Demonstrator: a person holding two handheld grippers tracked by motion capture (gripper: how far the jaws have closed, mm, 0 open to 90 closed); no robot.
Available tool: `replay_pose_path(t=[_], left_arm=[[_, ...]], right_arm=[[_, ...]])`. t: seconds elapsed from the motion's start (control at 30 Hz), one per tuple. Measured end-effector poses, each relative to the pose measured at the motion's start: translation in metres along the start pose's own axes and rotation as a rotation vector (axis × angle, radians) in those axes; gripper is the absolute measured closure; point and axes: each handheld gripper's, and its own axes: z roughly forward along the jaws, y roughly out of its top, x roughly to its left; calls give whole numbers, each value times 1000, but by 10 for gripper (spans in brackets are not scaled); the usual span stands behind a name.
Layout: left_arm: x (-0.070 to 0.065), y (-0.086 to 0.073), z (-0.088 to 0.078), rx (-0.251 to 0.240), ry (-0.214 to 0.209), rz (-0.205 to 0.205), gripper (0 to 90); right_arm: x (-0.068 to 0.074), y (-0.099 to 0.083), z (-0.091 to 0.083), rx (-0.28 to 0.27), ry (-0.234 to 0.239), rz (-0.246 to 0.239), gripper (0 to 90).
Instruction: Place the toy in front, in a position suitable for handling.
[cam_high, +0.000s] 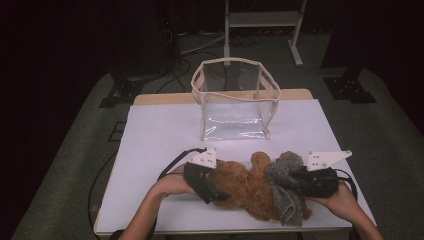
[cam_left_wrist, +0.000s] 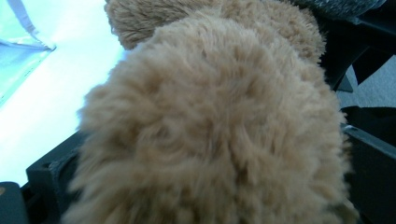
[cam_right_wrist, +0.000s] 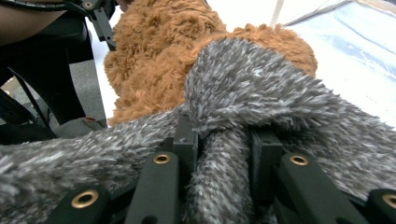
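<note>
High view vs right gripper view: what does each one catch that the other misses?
High view alone: the whole clear bag standing behind the toy, the left gripper at the toy's left end, and both forearms. Right gripper view alone: the right gripper with its black jaws shut on a fold of the grey scarf. Both show the brown plush toy lying on the white table.

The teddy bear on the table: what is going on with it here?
A person holds a gripper in each hand over a brown teddy bear lying at the near edge of the white table. The right gripper is shut on the bear's grey scarf. The left gripper stands open around a furry part of the bear. A clear bag stands open farther back, with nothing in it.
</note>
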Motion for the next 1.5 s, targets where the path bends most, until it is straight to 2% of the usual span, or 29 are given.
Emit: replay_pose_path(t=[0.1,0.27,0.33,0.4,0.5,0.67,0.73,0.87,0.97,1.0,1.07,1.13,1.2,1.27,1.33,1.43,1.5], left_arm=[[2,6,3,22,8,14,0],[1,19,11,51,39,78,4],[-1,23,11,75,71,128,108],[-3,27,9,94,125,167,234],[-3,32,6,112,200,211,301],[4,34,-1,131,276,221,331],[9,33,-6,126,310,208,335],[19,28,-22,130,421,200,340],[25,22,-34,138,496,179,339],[25,19,-37,142,502,170,338],[21,12,-40,122,489,156,330],[16,2,-44,86,462,148,318],[12,-10,-47,66,431,117,295],[10,-20,-49,72,404,96,254],[9,-29,-52,57,359,63,191],[9,-34,-61,0,311,20,117],[9,-33,-64,-21,310,24,97]], right_arm=[[0,-3,-2,-9,1,7,687],[1,-8,-6,-19,-5,17,687],[1,-10,-7,-27,-8,23,687],[-1,-11,-8,-38,-24,28,686],[-4,-9,-7,-55,-44,25,686],[-15,9,-1,-44,-66,-3,686],[-21,19,3,-36,-72,-16,686],[-34,39,14,-30,-71,-29,686],[-47,53,25,-22,-77,-26,686],[-52,58,28,-19,-77,-20,685],[-61,65,38,-13,-79,-8,686],[-68,68,46,-8,-59,8,685],[-70,67,57,9,-30,15,684],[-67,64,64,17,3,24,683],[-59,61,67,11,29,24,683],[-43,58,68,5,26,-12,684],[-32,54,67,0,21,-30,684]])
